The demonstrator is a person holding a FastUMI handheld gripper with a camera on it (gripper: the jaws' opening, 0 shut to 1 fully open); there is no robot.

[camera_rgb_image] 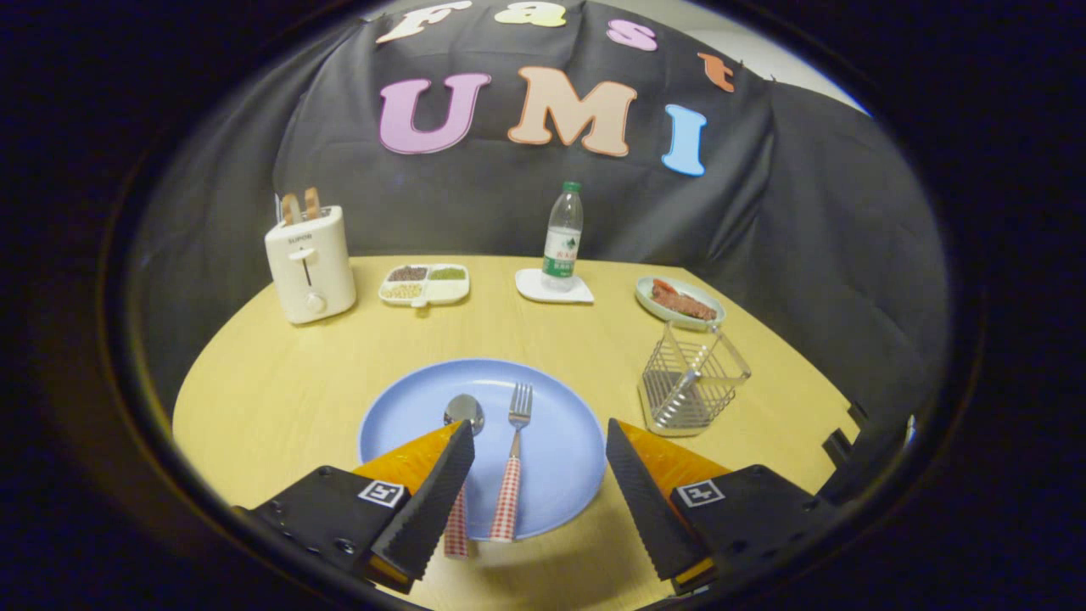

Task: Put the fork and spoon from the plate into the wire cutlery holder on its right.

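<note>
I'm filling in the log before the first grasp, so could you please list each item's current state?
gripper: open, above the plate's near edge
fork: lying on blue plate, between the fingers
spoon: lying on plate, beside fork
wire cutlery holder: upright, empty
toaster: bread slices up
water bottle: upright, capped

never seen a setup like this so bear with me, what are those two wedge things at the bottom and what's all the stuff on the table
The two wedges are the fingers of a handheld tool that a person carries. The camera rides on it and looks forward along the fingers, hence the rounded picture. The fingers are spread open and hold nothing.

Between them, on a yellow table, lies a blue plate with a spoon and a fork, both with checked handles. To the plate's right stands an empty wire cutlery holder, where they should go.

Further back: a toaster with bread in it, a divided dish of grains, a water bottle on a coaster, and a small plate of food.
</note>
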